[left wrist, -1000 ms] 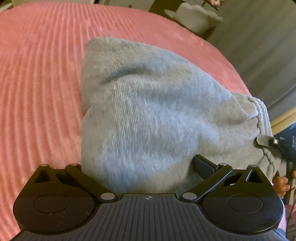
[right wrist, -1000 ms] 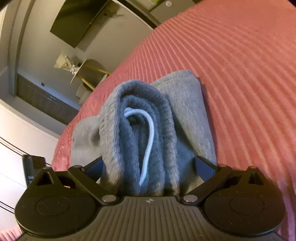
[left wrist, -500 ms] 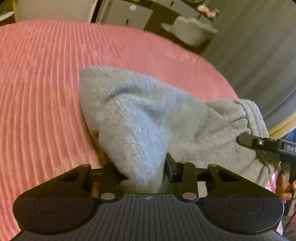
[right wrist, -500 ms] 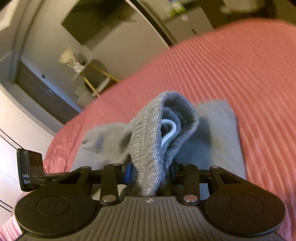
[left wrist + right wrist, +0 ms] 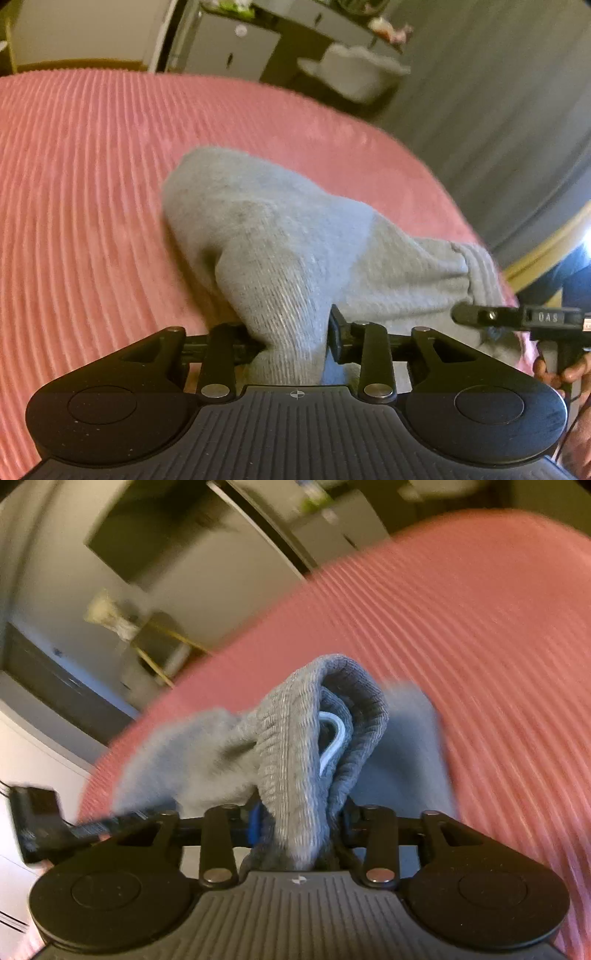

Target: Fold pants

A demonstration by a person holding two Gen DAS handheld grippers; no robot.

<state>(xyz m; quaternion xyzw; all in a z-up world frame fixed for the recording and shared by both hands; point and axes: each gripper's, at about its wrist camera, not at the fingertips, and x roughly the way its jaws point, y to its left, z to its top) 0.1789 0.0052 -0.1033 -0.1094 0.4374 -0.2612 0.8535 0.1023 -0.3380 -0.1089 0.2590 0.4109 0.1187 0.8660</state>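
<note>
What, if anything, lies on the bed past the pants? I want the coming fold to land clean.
Nothing visible does. Both the left gripper and right gripper are shut on the gray pants, and the pink bedspread beyond them shows only bare ribbed fabric.

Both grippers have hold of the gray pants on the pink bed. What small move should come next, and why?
Probably lift both ends together and carry them forward. The left gripper pinches plain fabric of the pants, the right gripper the ribbed waistband, while the rest lies on the bedspread.
</note>
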